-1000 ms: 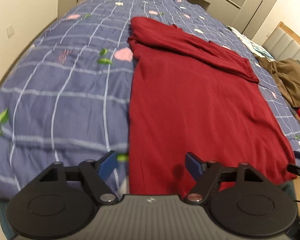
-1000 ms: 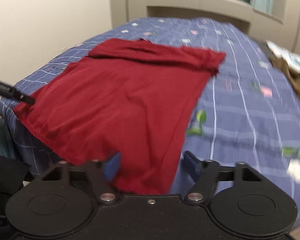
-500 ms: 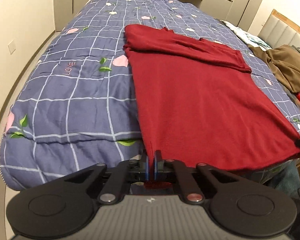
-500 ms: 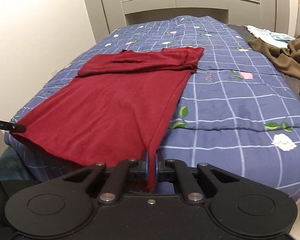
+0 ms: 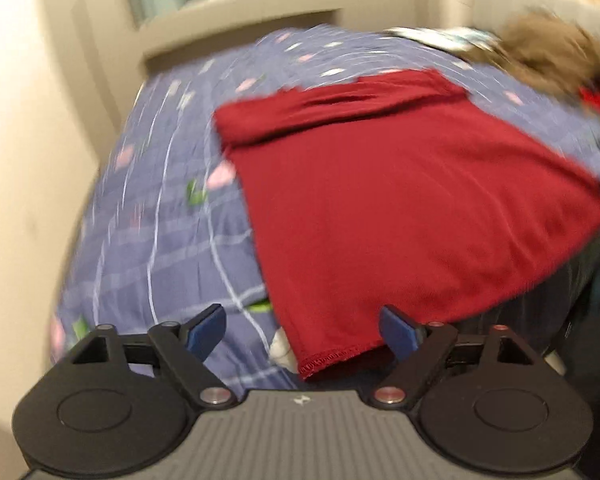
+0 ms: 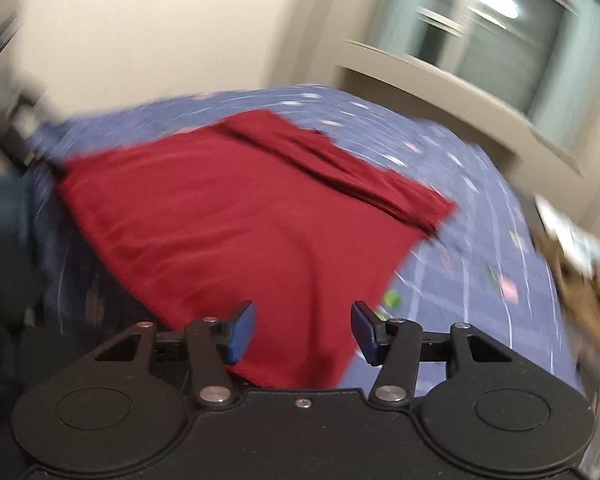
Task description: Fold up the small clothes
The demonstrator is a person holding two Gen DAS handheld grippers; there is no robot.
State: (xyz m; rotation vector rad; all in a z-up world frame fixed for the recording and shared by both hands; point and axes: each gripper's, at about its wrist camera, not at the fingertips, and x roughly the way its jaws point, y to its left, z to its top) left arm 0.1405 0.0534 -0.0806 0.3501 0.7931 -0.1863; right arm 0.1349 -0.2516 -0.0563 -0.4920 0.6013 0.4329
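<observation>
- My left gripper (image 5: 302, 334) and right gripper (image 6: 304, 332) have just opened, letting go of the red garment (image 5: 400, 200)'s hem corners.
- Hem straightened on the bedspread (image 5: 160, 232); I judge folding comes next.

No text, label, brand name or number can be read in either view; both are smeared by motion. The only mark is a small pale emblem (image 5: 299, 400) on the ribbed grey body of the left gripper (image 5: 302, 334), too small to make out
</observation>
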